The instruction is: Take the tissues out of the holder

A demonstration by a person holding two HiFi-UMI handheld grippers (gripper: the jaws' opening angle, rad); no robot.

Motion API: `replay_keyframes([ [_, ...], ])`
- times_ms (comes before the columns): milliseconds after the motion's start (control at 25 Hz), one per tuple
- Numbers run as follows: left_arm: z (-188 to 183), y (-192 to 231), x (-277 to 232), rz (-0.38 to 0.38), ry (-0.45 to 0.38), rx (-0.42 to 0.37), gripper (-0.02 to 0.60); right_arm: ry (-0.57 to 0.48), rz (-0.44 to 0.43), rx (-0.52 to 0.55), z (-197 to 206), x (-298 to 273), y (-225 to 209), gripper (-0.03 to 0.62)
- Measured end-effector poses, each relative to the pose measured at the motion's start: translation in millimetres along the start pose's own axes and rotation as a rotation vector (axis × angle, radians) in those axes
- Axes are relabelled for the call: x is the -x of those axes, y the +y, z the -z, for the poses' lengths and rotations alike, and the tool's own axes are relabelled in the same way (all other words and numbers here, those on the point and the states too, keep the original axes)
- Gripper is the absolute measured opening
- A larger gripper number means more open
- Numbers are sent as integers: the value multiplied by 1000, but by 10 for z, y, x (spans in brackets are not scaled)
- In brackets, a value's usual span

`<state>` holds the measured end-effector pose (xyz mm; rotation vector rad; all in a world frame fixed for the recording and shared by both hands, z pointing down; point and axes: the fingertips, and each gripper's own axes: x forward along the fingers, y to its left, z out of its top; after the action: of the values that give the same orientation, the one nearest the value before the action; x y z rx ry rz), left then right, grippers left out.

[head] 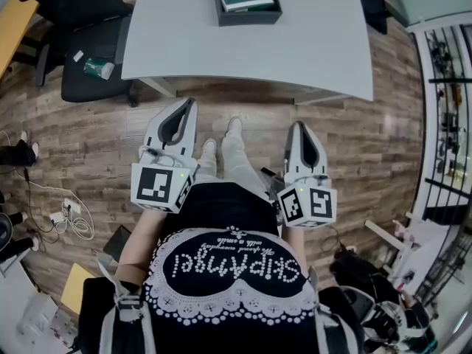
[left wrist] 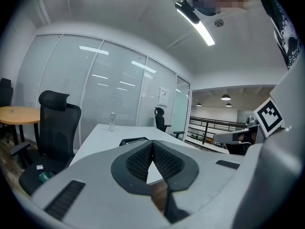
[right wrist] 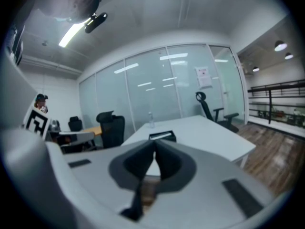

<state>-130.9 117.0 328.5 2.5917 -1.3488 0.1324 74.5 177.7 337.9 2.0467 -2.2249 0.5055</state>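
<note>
Grey tabletop [head: 317, 50] lies ahead of both tools, and neither is over it yet. The left tool [head: 189, 106] and the right tool [head: 298, 127] hang above the wooden floor [head: 88, 139], short of the near edge, pointing forward and a little downward. Both sets of jaws are pressed together at the tips with nothing between them. Each gripper view shows the tips meeting and only the tabletop beyond.

The dark holder [head: 248, 19] stands well ahead of the tips, roughly between the lines of the two tools. The tissues [head: 247, 0], a green-topped pack, lie flat inside it, enclosed by its walls on all sides.

Likely faults from this position:

1. Jaws arrive at the pack closed. A closed tool can only push, so the holder would probably slide across the smooth tabletop, away from the tips.
2. Jaws close on a holder wall instead of the pack. The pack sits close inside the walls, so little room appears to be left for a jaw beside it.
3. Holder lifts together with the pack. It looks light, and if the fit is snug it may come up unless the other tool steadies it.
4. Pack is crushed or its wrap torn — soft contents give under a hard squeeze.
5. Low approach strikes the near edge of the tabletop.
</note>
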Motion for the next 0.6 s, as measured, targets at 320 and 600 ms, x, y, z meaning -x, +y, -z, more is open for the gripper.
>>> replay_keyframes([
  [320, -181, -97, -647, -37, -30, 0, 23, 11, -41, 15, -227, -460, -475, 34],
  [600, -299, -218, -1068, -86, -60, -2, 23, -7, -95, 27, -445, -835, -852, 34],
])
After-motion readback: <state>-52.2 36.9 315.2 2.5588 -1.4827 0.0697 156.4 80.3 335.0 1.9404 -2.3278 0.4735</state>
